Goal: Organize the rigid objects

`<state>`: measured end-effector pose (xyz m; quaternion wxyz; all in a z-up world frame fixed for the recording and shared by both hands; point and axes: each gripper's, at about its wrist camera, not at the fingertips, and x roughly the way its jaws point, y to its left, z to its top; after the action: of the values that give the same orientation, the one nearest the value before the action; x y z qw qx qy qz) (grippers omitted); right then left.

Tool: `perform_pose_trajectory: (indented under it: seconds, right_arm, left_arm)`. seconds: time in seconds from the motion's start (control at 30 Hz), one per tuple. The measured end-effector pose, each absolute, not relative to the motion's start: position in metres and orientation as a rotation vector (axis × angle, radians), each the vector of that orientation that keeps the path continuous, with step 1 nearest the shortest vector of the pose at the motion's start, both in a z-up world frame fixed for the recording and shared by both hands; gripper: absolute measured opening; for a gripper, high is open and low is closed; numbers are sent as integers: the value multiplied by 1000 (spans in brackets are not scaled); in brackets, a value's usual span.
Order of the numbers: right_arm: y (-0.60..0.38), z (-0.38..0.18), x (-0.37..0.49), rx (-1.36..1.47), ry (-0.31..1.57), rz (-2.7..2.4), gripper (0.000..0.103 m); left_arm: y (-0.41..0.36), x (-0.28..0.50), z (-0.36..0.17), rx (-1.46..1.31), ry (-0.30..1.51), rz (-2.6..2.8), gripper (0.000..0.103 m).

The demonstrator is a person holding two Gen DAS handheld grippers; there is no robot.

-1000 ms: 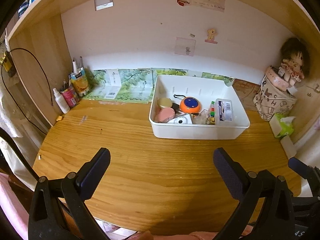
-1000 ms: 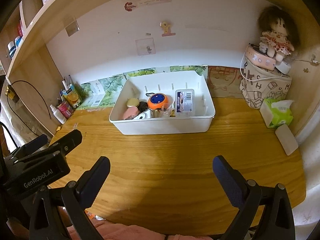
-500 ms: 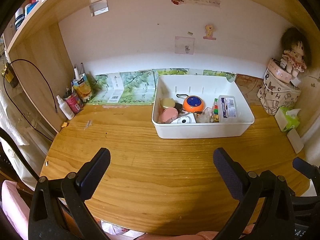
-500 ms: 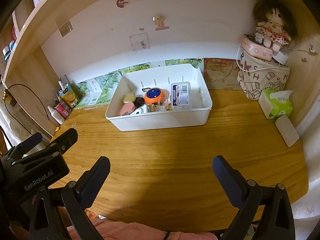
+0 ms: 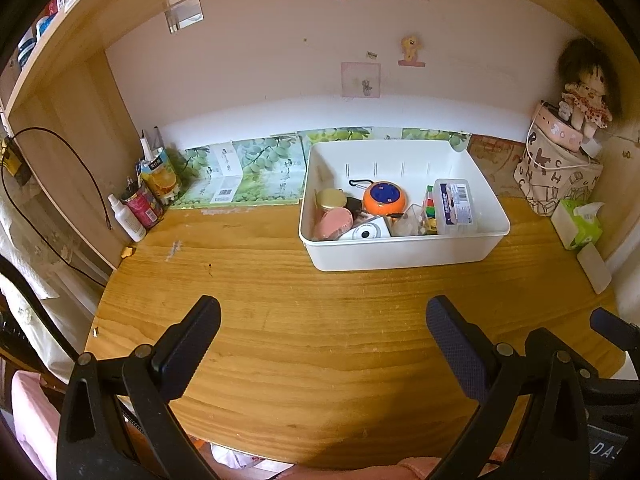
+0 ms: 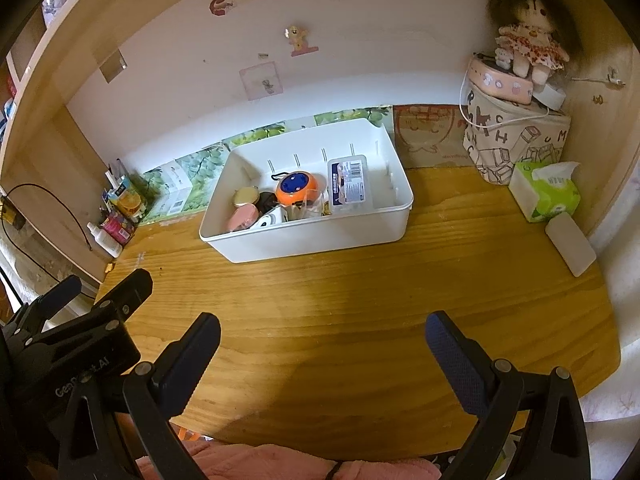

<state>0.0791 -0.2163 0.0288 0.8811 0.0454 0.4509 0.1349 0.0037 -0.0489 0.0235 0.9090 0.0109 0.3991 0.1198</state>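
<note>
- Left gripper (image 5: 322, 334) spread wide, empty, low over the front of the tabletop (image 5: 320, 312).
- Right gripper (image 6: 322, 342) likewise: jaws apart, nothing btwn them.
- White bin (image 5: 400, 254) sits well ahead at the back, w/ orange round gadget (image 5: 384, 199), clear lidded box (image 5: 456, 208), pink disc (image 5: 333, 223) inside.
- From right view, bin (image 6: 320, 236) lies ahead, slightly left.

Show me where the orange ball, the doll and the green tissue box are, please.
orange ball (image 5: 384, 199), left wrist view, on its blue top face.
doll (image 6: 528, 44), right wrist view, on its flowered dress.
green tissue box (image 6: 548, 196), right wrist view, on its front side.
</note>
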Motion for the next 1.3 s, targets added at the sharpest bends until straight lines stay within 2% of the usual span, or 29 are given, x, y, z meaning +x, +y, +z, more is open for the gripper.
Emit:
perform_pose_trajectory:
  seconds: [1.3]
  right_arm:
    - [-212,21,88,104,986,273,103]
  left_arm:
    - [-44,11,17,23,851,238,102]
